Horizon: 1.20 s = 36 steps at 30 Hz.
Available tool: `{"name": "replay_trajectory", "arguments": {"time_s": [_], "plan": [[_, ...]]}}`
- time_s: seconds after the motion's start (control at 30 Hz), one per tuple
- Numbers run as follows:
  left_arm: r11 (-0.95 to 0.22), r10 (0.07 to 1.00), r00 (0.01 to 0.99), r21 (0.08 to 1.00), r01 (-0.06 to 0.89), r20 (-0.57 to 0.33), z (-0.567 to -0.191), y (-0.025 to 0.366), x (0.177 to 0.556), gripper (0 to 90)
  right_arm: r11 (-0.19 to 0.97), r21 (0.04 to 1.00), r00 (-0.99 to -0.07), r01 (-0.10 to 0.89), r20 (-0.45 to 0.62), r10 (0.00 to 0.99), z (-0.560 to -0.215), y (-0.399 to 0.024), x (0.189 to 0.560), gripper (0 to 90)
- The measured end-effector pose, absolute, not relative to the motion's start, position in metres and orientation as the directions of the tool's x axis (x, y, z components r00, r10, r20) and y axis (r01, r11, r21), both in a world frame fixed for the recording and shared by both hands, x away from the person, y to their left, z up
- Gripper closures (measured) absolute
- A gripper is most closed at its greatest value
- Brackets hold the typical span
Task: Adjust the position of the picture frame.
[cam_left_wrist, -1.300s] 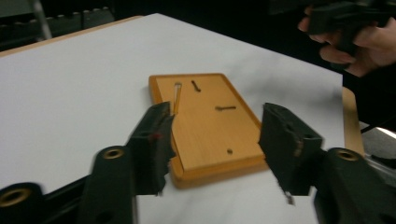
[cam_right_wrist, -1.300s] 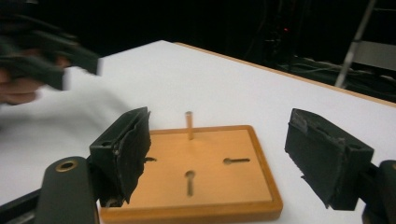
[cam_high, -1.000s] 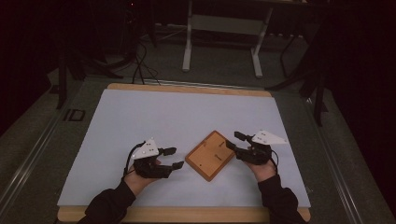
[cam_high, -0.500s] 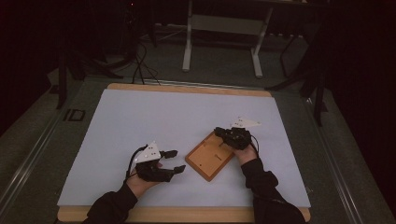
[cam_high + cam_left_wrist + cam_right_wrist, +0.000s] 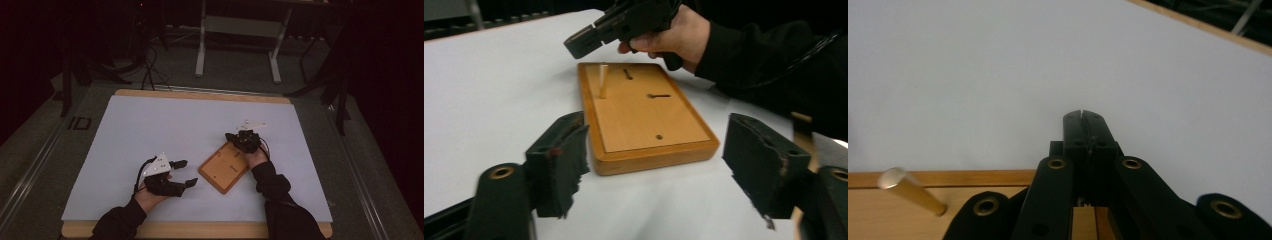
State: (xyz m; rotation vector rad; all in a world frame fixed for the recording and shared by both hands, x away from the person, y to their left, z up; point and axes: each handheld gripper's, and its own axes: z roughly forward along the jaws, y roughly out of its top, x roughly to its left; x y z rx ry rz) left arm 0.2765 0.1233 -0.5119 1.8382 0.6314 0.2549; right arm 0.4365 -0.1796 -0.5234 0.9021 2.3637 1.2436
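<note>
A flat wooden board [image 5: 224,169] lies on the white table cover, angled, between my two grippers. In the left gripper view a pale wooden peg [image 5: 602,80] stands upright near the far left corner of the board [image 5: 644,117], which also has a small hole and two dark slot-like marks. My right gripper [image 5: 234,136] hovers over the board's far end, shut with nothing between its jaws; its tips [image 5: 1082,117] point past the board's edge, and the peg [image 5: 910,191] leans at the lower left. My left gripper [image 5: 188,173] rests left of the board, open and holding nothing.
The white cover [image 5: 165,125] spreads wide behind and to the left of the board. A wooden table edge [image 5: 200,94] runs along the back. Beyond it, a metal stand [image 5: 237,30] and cables sit on the dark floor.
My right gripper has moved from the board's right side leftward and forward, over its far end. The left gripper has slid slightly nearer the front edge, still open.
</note>
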Motion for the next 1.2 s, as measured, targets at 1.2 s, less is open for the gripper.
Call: {"name": "replay_trajectory", "arguments": {"time_s": [1.2], "plan": [[-0.25,0.548,0.824,0.912,0.326,-0.144,-0.52,0.124,0.279,1.9,0.52,0.712,-0.751,0.472,0.016,0.66,-0.526,-0.176,0.452,90.0]]}}
